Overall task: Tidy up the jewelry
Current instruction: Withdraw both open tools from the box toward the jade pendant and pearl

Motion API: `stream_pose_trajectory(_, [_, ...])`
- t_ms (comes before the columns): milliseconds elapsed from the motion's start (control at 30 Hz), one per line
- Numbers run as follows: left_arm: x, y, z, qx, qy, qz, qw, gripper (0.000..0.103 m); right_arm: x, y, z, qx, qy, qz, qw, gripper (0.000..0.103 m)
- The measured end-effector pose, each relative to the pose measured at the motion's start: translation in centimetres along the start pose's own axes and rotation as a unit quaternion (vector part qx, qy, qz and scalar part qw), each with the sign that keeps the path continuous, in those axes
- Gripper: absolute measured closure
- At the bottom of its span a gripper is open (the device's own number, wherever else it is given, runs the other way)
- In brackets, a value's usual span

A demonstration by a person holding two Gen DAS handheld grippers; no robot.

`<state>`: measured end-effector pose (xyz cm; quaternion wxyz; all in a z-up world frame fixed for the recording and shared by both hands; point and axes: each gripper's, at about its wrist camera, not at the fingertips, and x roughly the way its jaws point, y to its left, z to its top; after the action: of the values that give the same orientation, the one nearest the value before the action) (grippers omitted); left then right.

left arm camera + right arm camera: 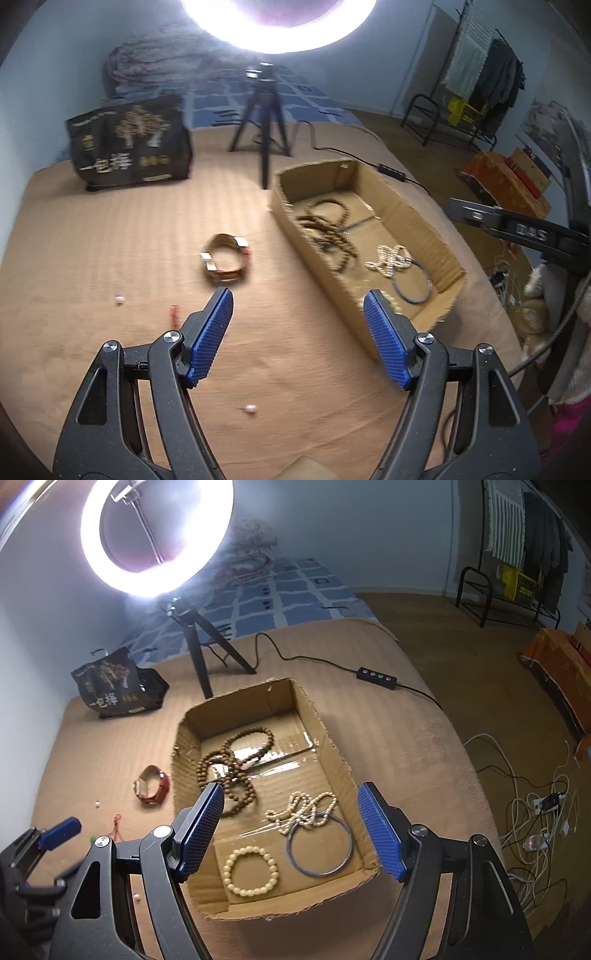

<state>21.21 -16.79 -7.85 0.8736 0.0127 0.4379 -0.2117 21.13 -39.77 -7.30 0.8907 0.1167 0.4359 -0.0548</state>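
Watch (225, 260) with reddish strap lies on the tan bedspread (110, 240), left of the cardboard box (417, 221), outside it. Left gripper (297, 314) is spread, empty, pointing down; the watch sits just ahead and slightly left of its fingertips, strap loop apparently lying across the approach, though blur makes this uncertain. Right gripper (291, 812) is spread, empty, over the box's beads, farther off. Left is nearer.

A matt corrugated cardboard box (334, 755) is seen; glossy tape (269, 755), perhaps plastic, is stuck inside; ribbed cloth bedcover (107, 753).
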Motion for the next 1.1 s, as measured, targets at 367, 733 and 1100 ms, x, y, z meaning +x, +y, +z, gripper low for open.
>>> stream_pose_trajectory(367, [-1.7,8.0,-1.6,-0.042,-0.012,0.056,0.9975,0.027,-1.9,4.1,-2.3,-0.022,-0.022,0.042,0.999,0.028])
stream_pose_trajectory(733, [-1.6,14.2,-4.5,-0.079,0.001,0.082,0.9935,0.028,-1.5,11.4,-7.7,-0.128,-0.011,0.062,0.990,0.028])
stream_pose_trajectory(1100, [1.3,16.0,-7.8,-0.091,0.061,0.063,0.9920,0.038,2.1,15.9,-13.3,-0.183,0.052,0.120,0.974,0.028])
